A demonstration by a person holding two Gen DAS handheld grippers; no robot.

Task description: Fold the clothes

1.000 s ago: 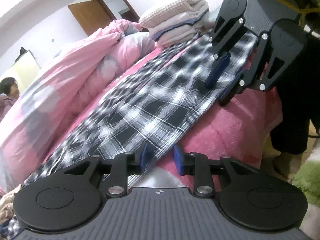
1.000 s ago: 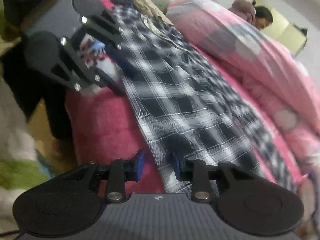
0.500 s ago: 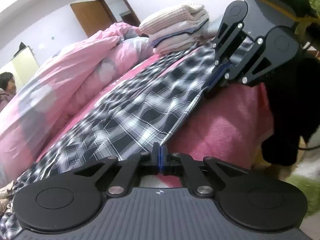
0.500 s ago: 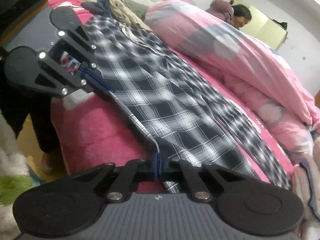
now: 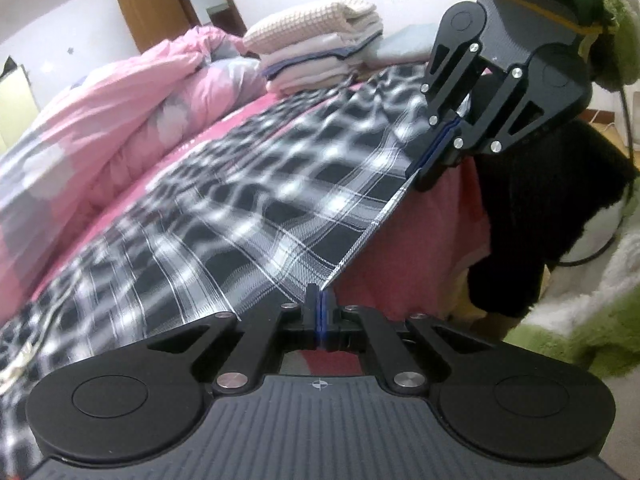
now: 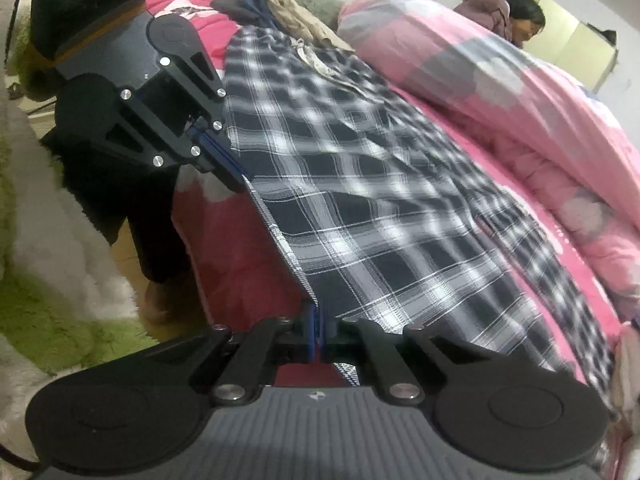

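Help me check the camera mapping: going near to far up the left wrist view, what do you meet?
left gripper, shut on the plaid garment's edge → plaid garment spread on the bed → stack of folded clothes → wooden door.

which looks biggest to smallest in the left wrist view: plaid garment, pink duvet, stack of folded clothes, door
1. plaid garment, the largest area, though nearness inflates it.
2. pink duvet.
3. stack of folded clothes.
4. door, which looks about as small as the stack and sits farthest off, so these two are unsure.
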